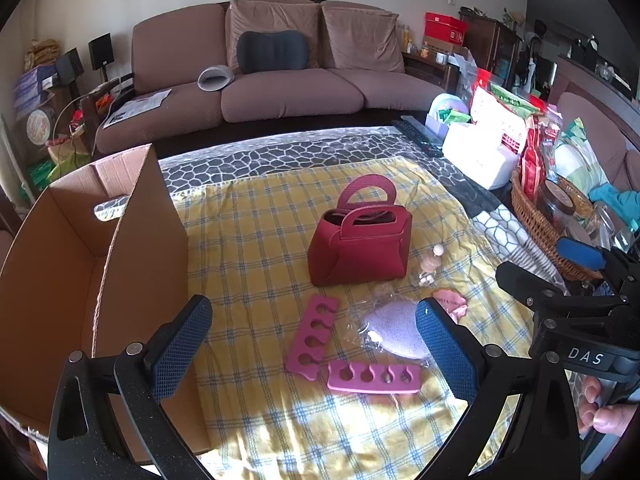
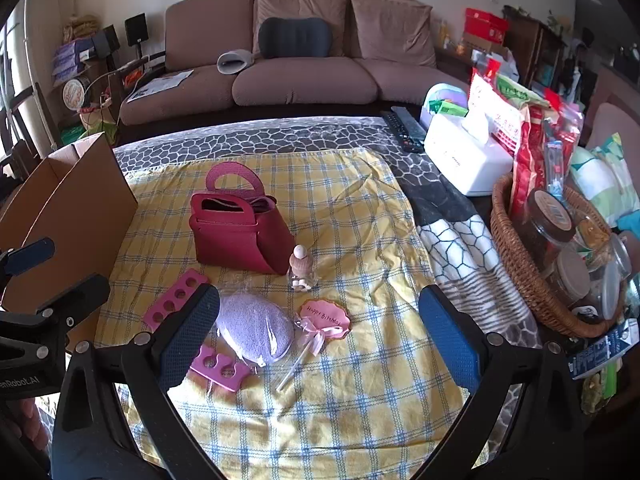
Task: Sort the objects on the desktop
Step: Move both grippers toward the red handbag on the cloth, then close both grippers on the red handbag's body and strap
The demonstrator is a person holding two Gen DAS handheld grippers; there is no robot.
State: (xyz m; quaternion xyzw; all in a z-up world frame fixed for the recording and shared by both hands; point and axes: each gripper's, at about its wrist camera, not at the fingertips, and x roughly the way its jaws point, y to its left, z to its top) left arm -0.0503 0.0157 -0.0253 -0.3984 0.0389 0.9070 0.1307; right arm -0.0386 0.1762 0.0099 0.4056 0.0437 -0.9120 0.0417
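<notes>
**Both claws spread above the checked cloth, nothing gripped**

Nearest the lens in the left wrist view, the left claw (image 1: 314, 344) is seen spread wide, its 2 blue pads apart and nothing pinched between them. The right claw (image 2: 319, 334) is likewise shown fully spread and empty in its own view; it also appears at the right edge of the left view, with fingertips of a hand (image 1: 604, 412) visible beneath it.

Framed between the left claw's pads, 2 pink toe separators (image 1: 316, 334) are laid on the yellow checked cloth (image 1: 256, 248), 1 slanted and 1 lying crosswise at its near end. Just beside them to the right, a lilac sponge (image 2: 254, 330) in clear wrap is placed, and next to it a pink "Happy Birthday" topper (image 2: 325, 318) on a stick with a ribbon bow.

Slightly farther, a small clear bottle (image 2: 301, 270) with a wooden cap is stood upright, close to the red handbag (image 1: 360, 246), which is set open near the cloth's middle with both handles raised.

At the left edge of the surface an open cardboard box (image 1: 100, 240) is positioned. At the right, a wicker basket (image 2: 516, 256) of jars and packets, a white tissue box (image 2: 460, 162) and a remote control (image 2: 404, 128) are seen. A brown sofa (image 1: 280, 64) occupies the background.
</notes>
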